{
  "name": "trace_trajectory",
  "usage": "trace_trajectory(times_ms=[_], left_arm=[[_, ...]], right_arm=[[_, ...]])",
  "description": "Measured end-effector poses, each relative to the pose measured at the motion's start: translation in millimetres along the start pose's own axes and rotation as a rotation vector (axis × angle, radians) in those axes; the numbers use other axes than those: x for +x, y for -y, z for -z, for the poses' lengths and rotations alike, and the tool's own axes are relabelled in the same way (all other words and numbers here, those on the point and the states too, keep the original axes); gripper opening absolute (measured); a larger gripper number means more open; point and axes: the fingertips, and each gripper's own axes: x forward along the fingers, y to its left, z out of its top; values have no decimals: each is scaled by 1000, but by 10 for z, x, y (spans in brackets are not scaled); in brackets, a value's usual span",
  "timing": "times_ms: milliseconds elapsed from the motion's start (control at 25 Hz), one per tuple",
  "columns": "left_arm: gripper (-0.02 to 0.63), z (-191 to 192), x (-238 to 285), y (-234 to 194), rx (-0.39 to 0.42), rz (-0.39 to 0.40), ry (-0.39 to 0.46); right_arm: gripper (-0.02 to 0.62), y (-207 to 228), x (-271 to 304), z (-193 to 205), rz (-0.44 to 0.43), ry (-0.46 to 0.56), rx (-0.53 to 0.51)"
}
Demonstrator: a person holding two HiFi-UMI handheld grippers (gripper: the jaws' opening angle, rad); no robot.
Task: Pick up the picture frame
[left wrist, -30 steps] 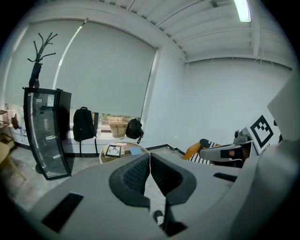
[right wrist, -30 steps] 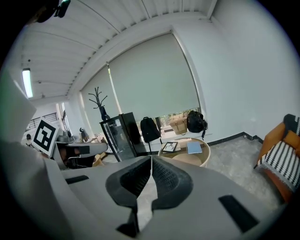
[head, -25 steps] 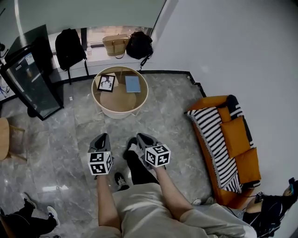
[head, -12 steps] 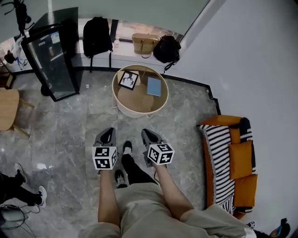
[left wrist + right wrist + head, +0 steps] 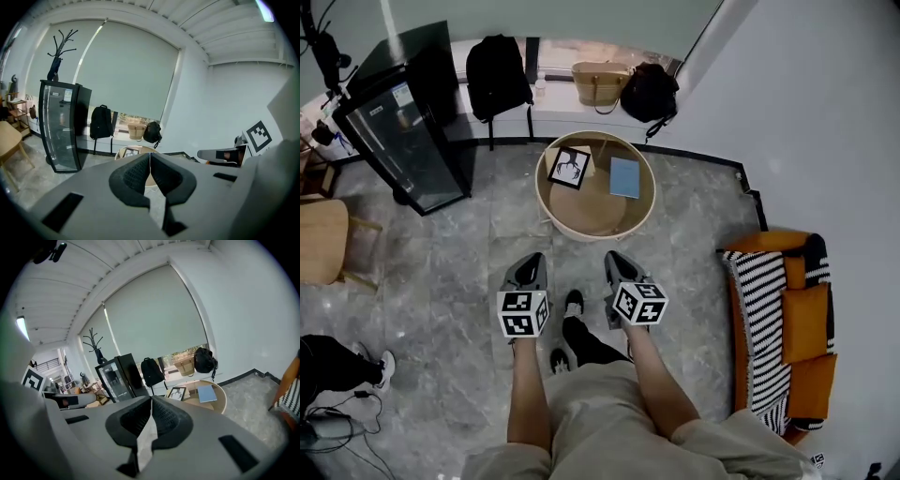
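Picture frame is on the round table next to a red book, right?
Not quite: the book is blue, not red. The head view shows it lying on the round table next to the picture frame.

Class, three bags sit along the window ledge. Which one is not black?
The tan handbag in the middle. In the head view it stands between the black backpack at the left and the black bag at the right.

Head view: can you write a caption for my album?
Left gripper and right gripper, both shut, face a round table bearing the picture frame.
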Motion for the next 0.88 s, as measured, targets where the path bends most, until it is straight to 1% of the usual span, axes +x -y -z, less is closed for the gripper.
trace_trajectory(times_ms=[80, 200, 320, 440, 520, 600, 720, 880], left_arm=[[21, -92, 233, -5, 17, 12, -7], [21, -314, 563, -118, 44, 4, -16], [21, -597, 910, -124, 51, 11, -11], [21, -799, 1270, -41, 41, 47, -4], [21, -883, 1510, 3, 32, 68, -4], [21, -934, 1730, 40, 44, 80, -13], [21, -1037, 1990, 43, 48, 78, -12], [21, -1094, 2209, 152, 80, 82, -19]], right_arm=[[37, 108, 212, -126, -5, 7, 19], [37, 212, 554, -372, -16, 16, 18], [37, 426, 761, -738, 7, 69, 8], [37, 684, 954, -1033, 27, 111, 31], [37, 853, 1095, -1178, 40, 125, 43], [37, 1020, 1208, -1303, 61, 140, 28], [37, 1217, 1354, -1505, 83, 165, -6], [37, 1463, 1407, -1650, 97, 182, -4]])
